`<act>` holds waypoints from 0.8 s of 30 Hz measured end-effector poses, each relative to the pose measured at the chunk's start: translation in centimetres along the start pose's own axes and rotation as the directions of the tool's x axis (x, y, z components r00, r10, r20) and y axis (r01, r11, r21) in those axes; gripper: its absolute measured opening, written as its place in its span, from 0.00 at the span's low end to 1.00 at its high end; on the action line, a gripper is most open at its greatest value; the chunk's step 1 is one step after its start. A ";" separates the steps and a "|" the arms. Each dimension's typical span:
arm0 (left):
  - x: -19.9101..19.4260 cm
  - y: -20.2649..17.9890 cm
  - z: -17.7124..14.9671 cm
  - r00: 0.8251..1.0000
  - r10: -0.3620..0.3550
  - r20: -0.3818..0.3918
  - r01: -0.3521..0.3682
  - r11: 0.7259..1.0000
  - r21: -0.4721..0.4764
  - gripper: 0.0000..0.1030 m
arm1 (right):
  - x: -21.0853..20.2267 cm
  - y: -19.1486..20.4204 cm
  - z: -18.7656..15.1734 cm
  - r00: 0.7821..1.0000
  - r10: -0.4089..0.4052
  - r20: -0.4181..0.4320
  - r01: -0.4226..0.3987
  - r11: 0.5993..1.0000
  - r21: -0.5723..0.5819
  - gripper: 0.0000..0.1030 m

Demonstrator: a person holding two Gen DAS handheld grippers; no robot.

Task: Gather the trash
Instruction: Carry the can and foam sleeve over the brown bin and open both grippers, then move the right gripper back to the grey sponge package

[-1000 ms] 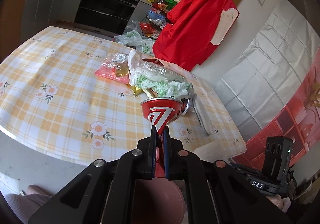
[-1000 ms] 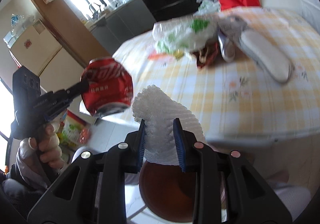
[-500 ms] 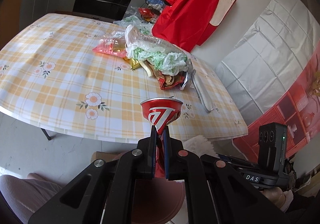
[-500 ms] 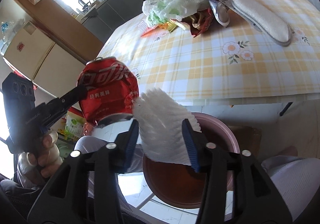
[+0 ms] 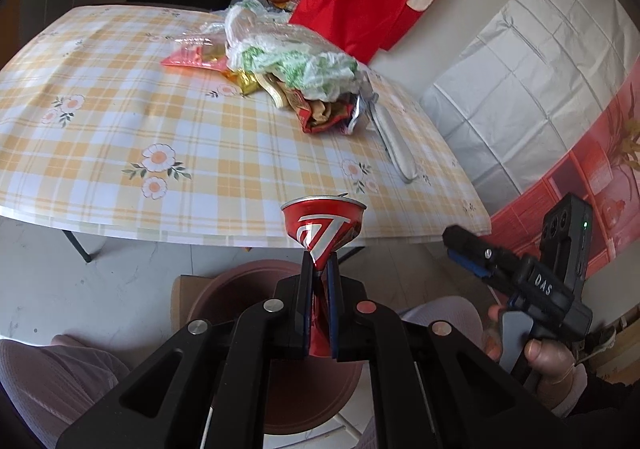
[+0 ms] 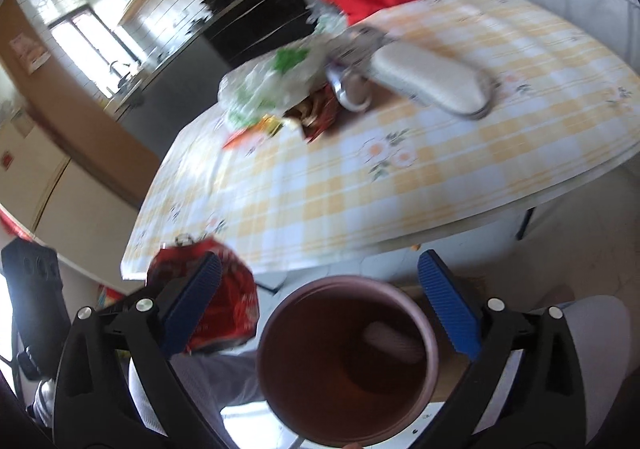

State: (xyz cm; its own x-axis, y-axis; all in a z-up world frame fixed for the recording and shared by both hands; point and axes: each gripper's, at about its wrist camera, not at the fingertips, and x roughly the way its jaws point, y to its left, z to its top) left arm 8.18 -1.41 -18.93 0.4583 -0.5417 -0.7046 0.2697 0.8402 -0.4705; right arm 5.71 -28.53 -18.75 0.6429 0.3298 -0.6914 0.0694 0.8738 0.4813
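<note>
Trash going in the bin (image 6: 347,361)

Left hand-held gripper (image 5: 319,277) squeezing a crushed red can (image 5: 323,227); right hand-held gripper (image 6: 320,313) just opened wide, nothing between.

1. The left gripper (image 5: 319,269) pointed steeply down, its jaws pinched nearly together.
2. The right gripper (image 6: 320,305) angled down too; its jaws had just been opening and stood wide, with nothing between them.

bin mouth (image 6: 428,333) open below spread fingers (image 6: 448,313), crushed can (image 6: 228,309) crowding its left side
</note>
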 end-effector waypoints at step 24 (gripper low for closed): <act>2.0 -2.3 -0.3 0.998 -0.015 -0.064 0.022 0.995 0.096 0.79 | 0.4 -1.4 0.4 0.998 -0.058 0.020 0.058 0.998 0.014 0.94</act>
State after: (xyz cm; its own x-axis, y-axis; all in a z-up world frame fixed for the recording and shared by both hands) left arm 8.17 -4.45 -19.39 0.3987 -0.5551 -0.7300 0.3595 0.8269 -0.4324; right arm 6.17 -29.74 -19.44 0.6532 0.2714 -0.7069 0.1167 0.8863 0.4481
